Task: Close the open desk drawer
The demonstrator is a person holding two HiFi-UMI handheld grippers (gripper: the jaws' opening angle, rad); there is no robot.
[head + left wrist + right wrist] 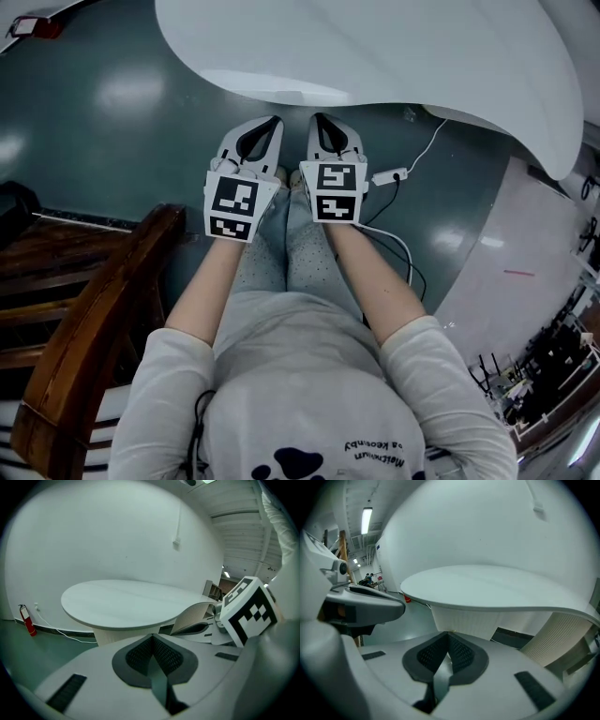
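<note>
The white rounded desk [375, 47] fills the top of the head view, and its top [122, 604] stands ahead in both gripper views. Under the top, beside a ribbed curved panel [562, 634], lies a dark gap [513, 637]; I cannot tell whether it is the drawer. My left gripper [275, 120] and right gripper [317, 117] hang side by side in the air just short of the desk edge, above the person's knees. The left gripper [152, 637] has its pads together with nothing between them. The right gripper [449, 633] is likewise shut and empty.
A dark wooden chair [103, 309] stands at the left. A white cable with a power strip [389, 175] lies on the green floor to the right of the grippers. A red fire extinguisher [27, 620] stands by the wall. A pale panel [525, 272] rises at the right.
</note>
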